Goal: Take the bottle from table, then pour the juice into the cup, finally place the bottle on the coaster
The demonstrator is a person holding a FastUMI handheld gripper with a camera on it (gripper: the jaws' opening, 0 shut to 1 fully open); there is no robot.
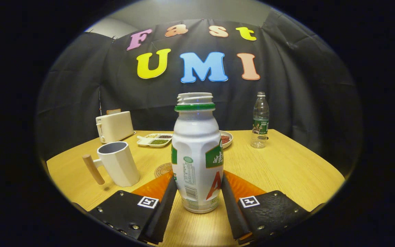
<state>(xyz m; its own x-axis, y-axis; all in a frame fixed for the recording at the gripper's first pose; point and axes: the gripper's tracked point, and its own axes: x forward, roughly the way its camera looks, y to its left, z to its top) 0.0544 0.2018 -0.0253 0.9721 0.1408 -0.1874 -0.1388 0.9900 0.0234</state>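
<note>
The gripper (197,192) is clamped on the uncapped bottle (197,151), both fingers pressing its sides; the cup (117,164) stands ahead-left, the coaster (163,169) just behind the bottle

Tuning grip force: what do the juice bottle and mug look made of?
Juice bottle, held between the fingers: looks like opaque white plastic, semi-gloss, with moulded neck threads and a printed label. Mug: probably matte glazed ceramic with faceted walls; its handle looks like wood.

bottle (197,154) between hand-held gripper (197,202) fingers | cup (118,164) left | coaster (163,169) behind bottle
</note>
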